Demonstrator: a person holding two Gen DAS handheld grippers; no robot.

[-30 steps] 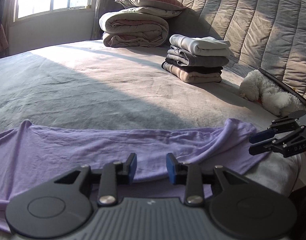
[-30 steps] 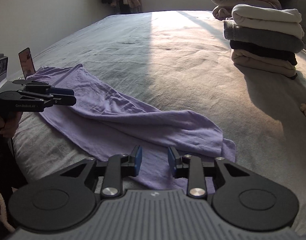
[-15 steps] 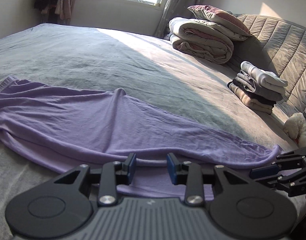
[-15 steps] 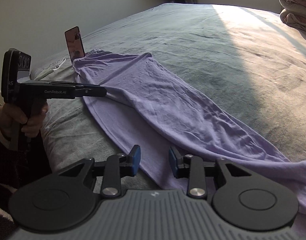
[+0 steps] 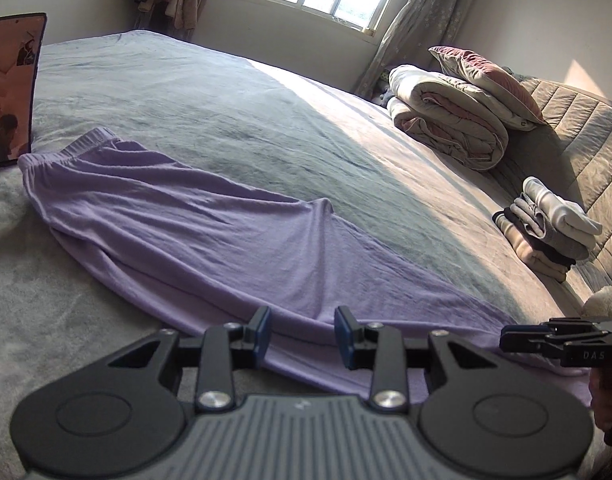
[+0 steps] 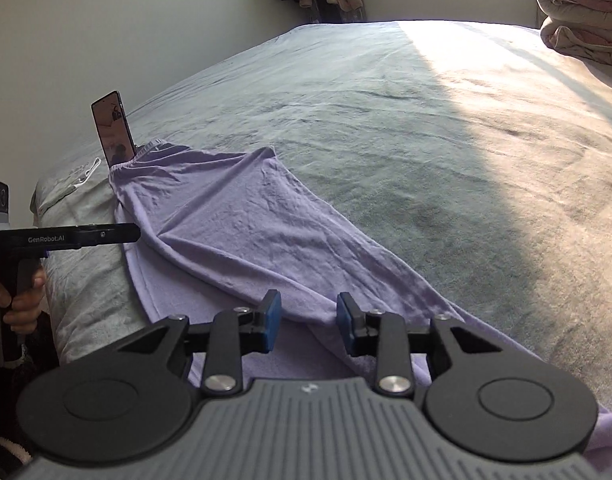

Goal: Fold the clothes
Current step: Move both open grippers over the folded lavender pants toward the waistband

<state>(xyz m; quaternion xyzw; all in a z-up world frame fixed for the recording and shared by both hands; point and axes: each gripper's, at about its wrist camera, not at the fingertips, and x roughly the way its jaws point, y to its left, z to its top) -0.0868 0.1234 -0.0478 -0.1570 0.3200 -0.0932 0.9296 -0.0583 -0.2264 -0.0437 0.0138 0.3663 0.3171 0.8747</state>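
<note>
The bed [image 5: 225, 92] fills both views, its grey cover half in sun. Across its near edge lies the purple garment [image 5: 209, 240], a long pair of soft trousers by the look of it. It is stretched out lengthwise, the elastic waistband [image 5: 85, 140] at the far left beside a propped phone [image 5: 11, 88] and the leg end trailing off to the right.

A second ago both views looked toward the headboard and the stack of folded clothes [image 5: 546, 232]. Now both have swung left along the garment, so the waistband and phone have come into sight and the stack sits at the right edge of the left view. The cloth itself lies much as it did: long, with a ridge down its middle.

The left tongs [image 5: 301, 334] stand partly open over the near hem with nothing gripped; cloth lies under the gap, but the pads do not press it. The right tongs [image 6: 309, 326] are the same, slightly narrower than a second ago, and empty above a fold of the fabric.

My reading is that the hands are moving to new places along the near edge before a fresh pinch. The fold proper is not yet begun on this piece.
</note>
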